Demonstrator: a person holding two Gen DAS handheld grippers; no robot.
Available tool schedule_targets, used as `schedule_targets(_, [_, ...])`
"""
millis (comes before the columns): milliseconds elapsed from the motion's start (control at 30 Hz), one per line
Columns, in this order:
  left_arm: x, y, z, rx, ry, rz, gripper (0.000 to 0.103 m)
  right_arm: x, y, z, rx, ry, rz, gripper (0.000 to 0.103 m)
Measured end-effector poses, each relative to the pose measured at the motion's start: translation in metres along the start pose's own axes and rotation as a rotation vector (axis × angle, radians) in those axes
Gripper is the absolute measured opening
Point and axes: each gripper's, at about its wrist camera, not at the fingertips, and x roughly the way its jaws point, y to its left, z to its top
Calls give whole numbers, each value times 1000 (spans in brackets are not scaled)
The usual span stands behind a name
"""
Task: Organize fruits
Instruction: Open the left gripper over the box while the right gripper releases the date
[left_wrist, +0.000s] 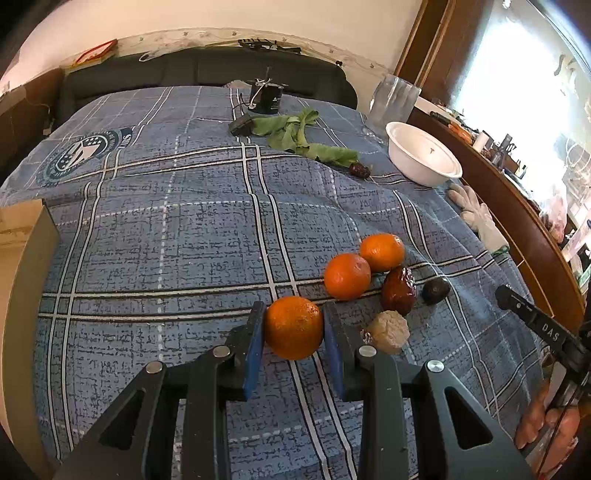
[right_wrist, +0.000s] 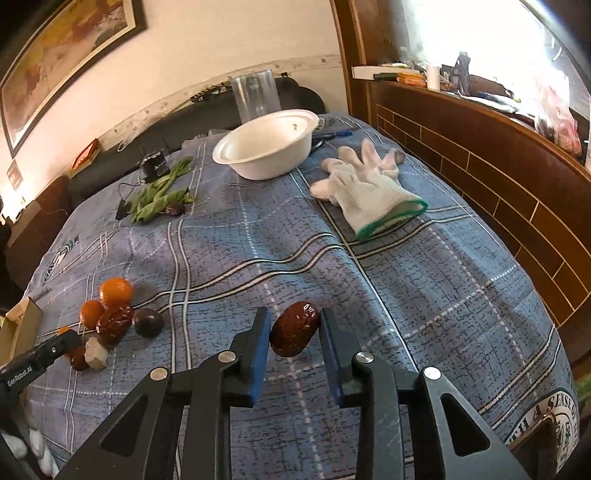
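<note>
My left gripper (left_wrist: 293, 326) is shut on an orange (left_wrist: 293, 328) just above the blue plaid cloth. Beyond it lie two more oranges (left_wrist: 347, 276) (left_wrist: 382, 252), a red date (left_wrist: 399, 291), a dark round fruit (left_wrist: 436, 290) and a pale lump (left_wrist: 390, 331). My right gripper (right_wrist: 294, 330) is shut on a red date (right_wrist: 294, 328) over the cloth. The same fruit cluster shows at the left of the right wrist view, with an orange (right_wrist: 116, 291), a date (right_wrist: 114, 323) and the dark fruit (right_wrist: 148, 322). A white bowl (right_wrist: 236, 162) stands at the back.
Green leaves (left_wrist: 295, 134) and another date (left_wrist: 359, 170) lie at the back. White gloves (right_wrist: 365, 184), a clear plastic cup (right_wrist: 255, 94), a black box with cable (left_wrist: 266, 98), a cardboard box (left_wrist: 22, 266) at the left and a wooden ledge (right_wrist: 480, 155) on the right.
</note>
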Motion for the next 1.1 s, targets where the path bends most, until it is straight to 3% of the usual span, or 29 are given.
schedule_targets(167, [-27,8,3,-57,-39,-8,29,-8,10,1,-34,-17,-8,28])
schedule_targets(400, [-98,45,-15,-135,-113,62,29,-49,61,-4,-112,-30,127,29])
schedule_targets(533, [-142,95,-31,-227,-144,162,29,-72,114,-11,-181,-15,265,29])
schedule_targets(733, [-183,170,-55,-348,-146,372,29,-90,216,-37,-308,49,490,30])
schedule_targets(833, [-185,198,-60,-389,-118,404,30,-91,269,-55,-382,106,590,30])
schedule_targets(1000, [-172,231,-66,-431,-44,419,30,-85,345,-94,-561,149,621,30])
schedule_targets(1100, [-169,239,-65,-425,-28,436,30,-76,370,-109,-616,179,629,30])
